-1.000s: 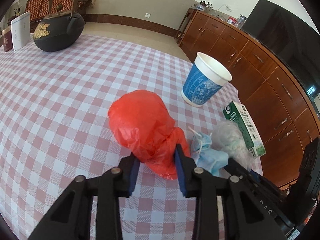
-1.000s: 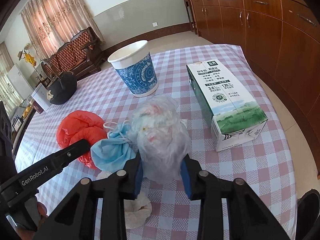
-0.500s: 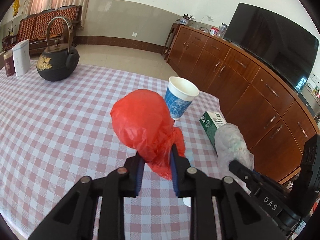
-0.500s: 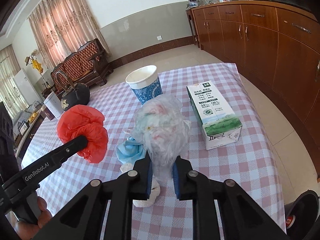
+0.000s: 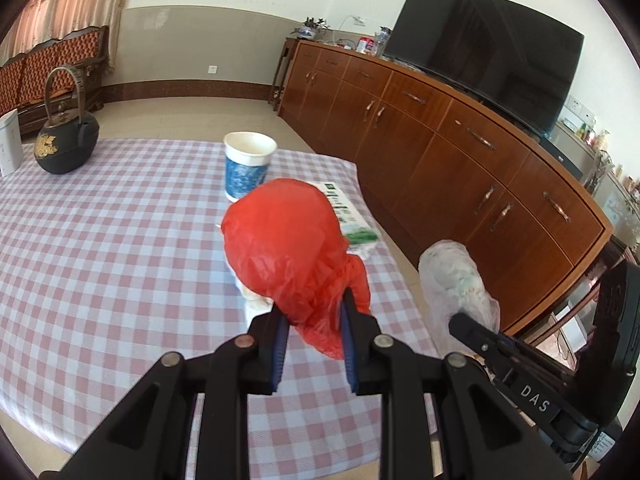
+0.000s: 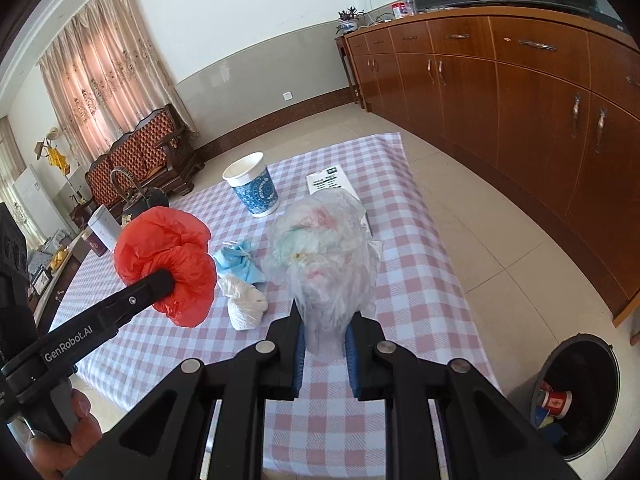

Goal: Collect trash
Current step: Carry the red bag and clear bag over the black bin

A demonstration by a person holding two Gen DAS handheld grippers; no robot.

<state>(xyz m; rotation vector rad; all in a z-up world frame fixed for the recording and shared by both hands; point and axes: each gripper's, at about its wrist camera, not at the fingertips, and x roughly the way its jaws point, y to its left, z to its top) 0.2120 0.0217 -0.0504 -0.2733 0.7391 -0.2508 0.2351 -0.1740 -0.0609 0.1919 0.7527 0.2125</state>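
Note:
My left gripper (image 5: 314, 316) is shut on a crumpled red plastic bag (image 5: 288, 240), held up above the checked table (image 5: 100, 248). In the right wrist view the red plastic bag (image 6: 168, 256) hangs at the left on the left gripper's finger. My right gripper (image 6: 324, 336) is shut on a clear plastic bag of tissue waste (image 6: 324, 248), also lifted off the table; the clear plastic bag (image 5: 456, 280) shows at the right of the left wrist view. On the cloth lie a blue face mask (image 6: 240, 260) and a white crumpled wad (image 6: 246, 304).
A blue paper cup (image 6: 252, 188) and a green milk carton (image 5: 348, 212) stand on the table's far side, a black kettle (image 5: 66, 144) at the far left. A dark waste bin (image 6: 576, 396) holding scraps sits on the floor at the right. Wooden cabinets (image 5: 460, 168) line the wall.
Both grippers closed on their bags and lifted them off the table, pulling back and up. The mask and white wad stayed on the cloth; the bin came into view.

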